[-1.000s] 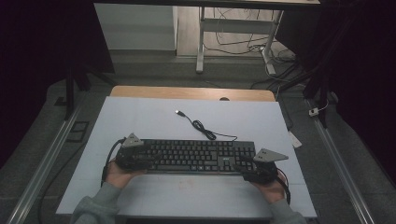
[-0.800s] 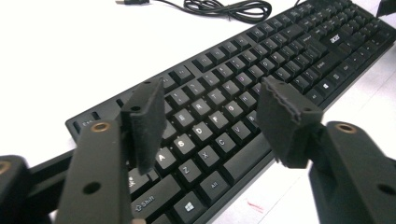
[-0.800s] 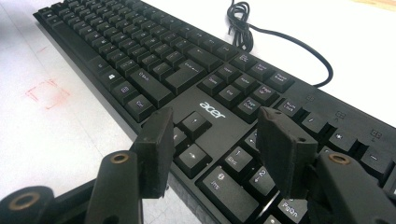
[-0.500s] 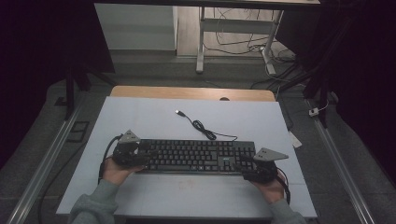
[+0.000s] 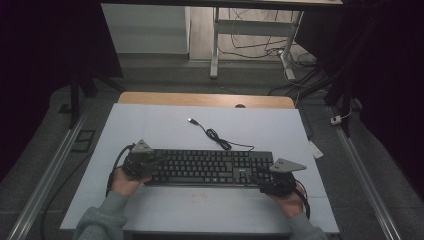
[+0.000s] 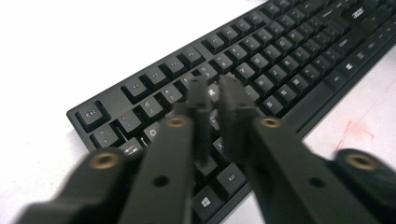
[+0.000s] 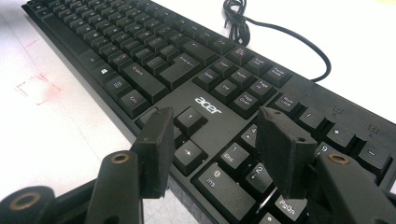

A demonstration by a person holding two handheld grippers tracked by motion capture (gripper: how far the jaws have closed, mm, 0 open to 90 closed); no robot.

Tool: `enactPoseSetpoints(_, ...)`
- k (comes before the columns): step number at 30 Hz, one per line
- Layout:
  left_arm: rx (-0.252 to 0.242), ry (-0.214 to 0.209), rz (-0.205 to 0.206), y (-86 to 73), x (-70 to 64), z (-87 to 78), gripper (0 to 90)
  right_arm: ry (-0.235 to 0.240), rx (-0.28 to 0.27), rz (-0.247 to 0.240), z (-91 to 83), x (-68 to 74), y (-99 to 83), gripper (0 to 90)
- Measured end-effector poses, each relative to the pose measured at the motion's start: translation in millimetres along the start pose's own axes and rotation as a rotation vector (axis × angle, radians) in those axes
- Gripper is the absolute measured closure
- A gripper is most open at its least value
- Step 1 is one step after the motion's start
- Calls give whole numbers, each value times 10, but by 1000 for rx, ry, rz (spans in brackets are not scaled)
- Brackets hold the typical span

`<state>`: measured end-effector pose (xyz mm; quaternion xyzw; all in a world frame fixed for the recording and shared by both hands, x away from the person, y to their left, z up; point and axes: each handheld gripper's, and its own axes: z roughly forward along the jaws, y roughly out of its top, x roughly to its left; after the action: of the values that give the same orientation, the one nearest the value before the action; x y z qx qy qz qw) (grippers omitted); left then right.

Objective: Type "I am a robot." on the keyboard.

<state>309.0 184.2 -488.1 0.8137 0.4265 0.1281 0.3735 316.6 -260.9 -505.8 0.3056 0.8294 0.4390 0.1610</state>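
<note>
A black Acer keyboard (image 5: 210, 167) lies flat on the white sheet, its cable (image 5: 220, 140) curling back to a USB plug (image 5: 191, 120). My left gripper (image 5: 145, 162) is over the keyboard's left end. In the left gripper view that gripper (image 6: 212, 88) is shut with nothing in it, tips just above the letter keys (image 6: 280, 60). My right gripper (image 5: 275, 179) is at the keyboard's right front corner. In the right gripper view it (image 7: 215, 135) stands open, its jaws straddling the arrow keys and number pad (image 7: 224, 158).
The white sheet (image 5: 150, 125) covers the table, with a wooden strip (image 5: 200, 98) at the back edge. Faint red marks (image 5: 200, 196) sit in front of the keyboard. Metal rails (image 5: 45, 175) run along both sides of the table.
My left gripper drifted slightly left, then back right over the keyboard's left end. The keyboard and the right gripper have hardly moved.
</note>
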Motion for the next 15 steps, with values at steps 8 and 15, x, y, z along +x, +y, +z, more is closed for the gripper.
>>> enactPoseSetpoints(8, 86, 44, 18, -60, 44, 138, 889, -8, -1, 6, -11, -5, -1, 472)
enactPoseSetpoints(15, 107, 53, 12, -98, 91, 161, 889, -6, 0, 7, -2, -11, -7, 472)
